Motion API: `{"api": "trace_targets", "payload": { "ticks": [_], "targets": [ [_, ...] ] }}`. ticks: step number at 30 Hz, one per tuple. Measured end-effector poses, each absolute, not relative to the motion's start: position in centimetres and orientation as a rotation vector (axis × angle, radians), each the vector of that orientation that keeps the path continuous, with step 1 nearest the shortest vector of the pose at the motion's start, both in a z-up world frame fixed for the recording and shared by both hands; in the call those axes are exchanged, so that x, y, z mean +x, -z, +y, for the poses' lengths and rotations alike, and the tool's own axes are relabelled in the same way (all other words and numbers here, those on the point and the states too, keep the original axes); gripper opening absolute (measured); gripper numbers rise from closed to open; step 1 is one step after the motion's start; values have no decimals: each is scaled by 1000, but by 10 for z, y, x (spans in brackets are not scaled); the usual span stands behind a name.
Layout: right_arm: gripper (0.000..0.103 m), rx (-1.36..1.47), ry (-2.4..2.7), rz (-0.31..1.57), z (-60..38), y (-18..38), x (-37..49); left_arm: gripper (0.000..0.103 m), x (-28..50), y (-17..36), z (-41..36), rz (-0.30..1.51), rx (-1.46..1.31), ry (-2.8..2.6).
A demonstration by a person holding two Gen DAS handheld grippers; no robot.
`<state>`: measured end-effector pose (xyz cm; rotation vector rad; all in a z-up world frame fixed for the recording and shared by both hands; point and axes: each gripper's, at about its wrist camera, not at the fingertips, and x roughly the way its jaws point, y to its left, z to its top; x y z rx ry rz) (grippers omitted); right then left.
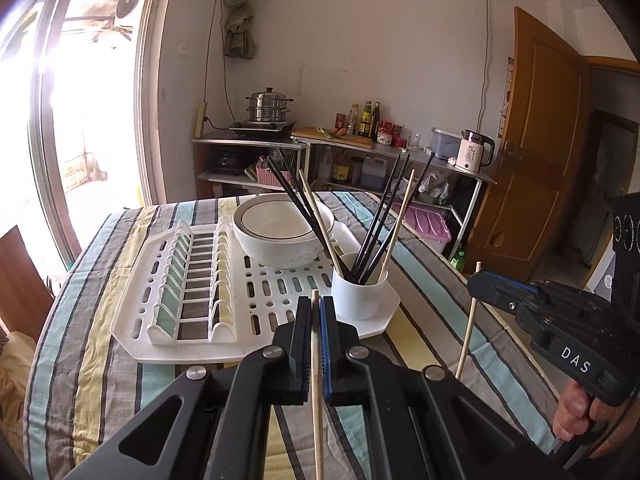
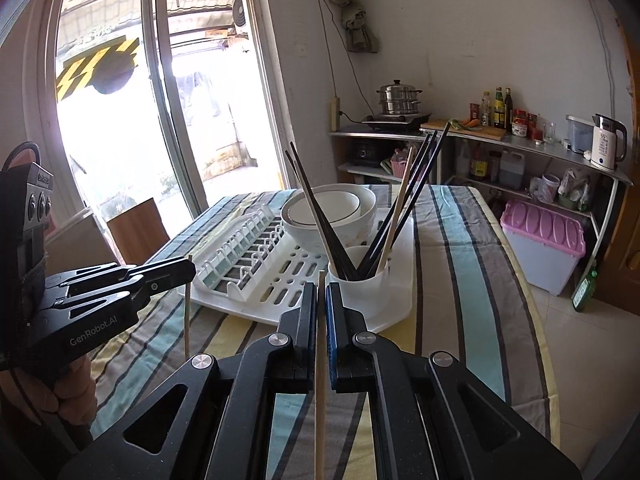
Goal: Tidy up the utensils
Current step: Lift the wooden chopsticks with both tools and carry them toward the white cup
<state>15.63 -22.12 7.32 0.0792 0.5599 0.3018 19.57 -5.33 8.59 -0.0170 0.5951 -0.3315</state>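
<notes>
Left gripper (image 1: 315,303): fingers clenched on a pale wooden chopstick (image 1: 317,392), which stands upright between the pads, tip just above them, lower end running out of the frame's bottom edge. Held above the table (image 1: 80,360), at its near edge.

Right gripper (image 2: 320,288): fingers clenched on a second wooden chopstick (image 2: 320,380), likewise upright, tip poking just above the pads. In the left wrist view this gripper shows at the right, a hand (image 1: 576,416) on its handle.

White drying rack (image 1: 168,344) lies on the striped cloth, just beyond both grippers. Plate slots on its left part. At its right near corner stands a white utensil cup (image 1: 360,292) holding several black chopsticks (image 1: 372,232) and two pale wooden ones, all leaning outward in a fan. Stacked white bowls (image 1: 280,236) sit on the rack behind the cup, on its left.

Far wall: metal shelf (image 1: 248,142) with steamer pot (image 1: 268,106), bottles, white kettle (image 1: 474,154). Pink-lidded box (image 2: 544,232) on the floor right of the table. Sliding glass door at left, bright.
</notes>
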Motion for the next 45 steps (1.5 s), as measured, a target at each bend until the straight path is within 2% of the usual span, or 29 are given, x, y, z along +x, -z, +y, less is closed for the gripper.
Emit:
{"api": "trace_targets", "payload": {
  "ticks": [8,24,45],
  "targets": [
    [4,77,-304,512,-222,-84,138,4,167,-102,-47,536,-34,364],
    [4,75,-296,512,-230,-84,127,3,154,-101,-43,547,-43,379],
    [4,57,-264,440,-238,-121,170,3,236,-138,-68,556,-40,434]
  ]
}}
